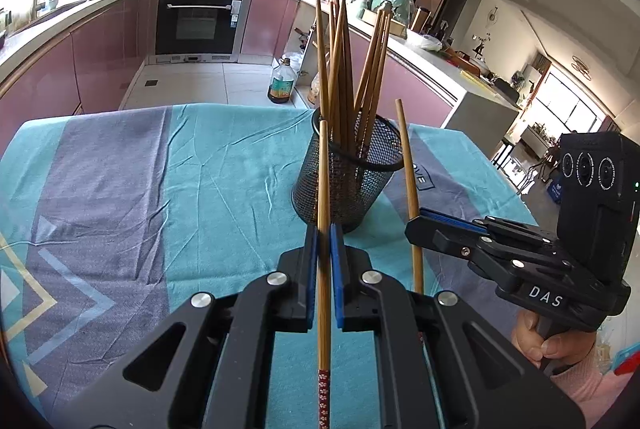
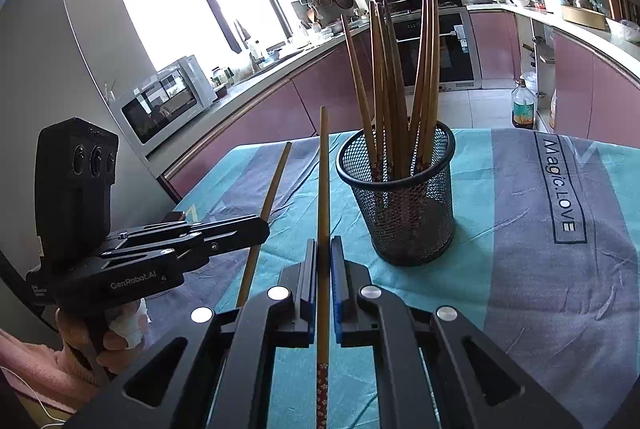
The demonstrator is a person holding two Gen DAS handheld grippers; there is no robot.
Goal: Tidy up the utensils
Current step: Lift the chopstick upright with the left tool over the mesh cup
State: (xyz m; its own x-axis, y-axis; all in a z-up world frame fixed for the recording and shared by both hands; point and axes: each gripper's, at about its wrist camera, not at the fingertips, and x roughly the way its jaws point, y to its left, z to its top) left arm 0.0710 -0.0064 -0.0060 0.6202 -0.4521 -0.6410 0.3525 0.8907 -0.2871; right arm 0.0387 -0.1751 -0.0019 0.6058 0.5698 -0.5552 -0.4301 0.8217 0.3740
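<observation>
Worktop [image 1: 120, 169] is carrying the mesh holder [image 1: 348, 181], sitting just ahead of both claws. Left claw [image 1: 324, 241] and right claw [image 2: 324, 253] are each pinching one chopstick [image 1: 324, 229] [image 2: 323, 229] upright. Best tipping each over the rim, releasing only once inside.

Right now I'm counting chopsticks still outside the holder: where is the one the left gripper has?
The chopstick is clamped upright in the left gripper, just short of the mesh holder, beside the right gripper's chopstick.
</observation>
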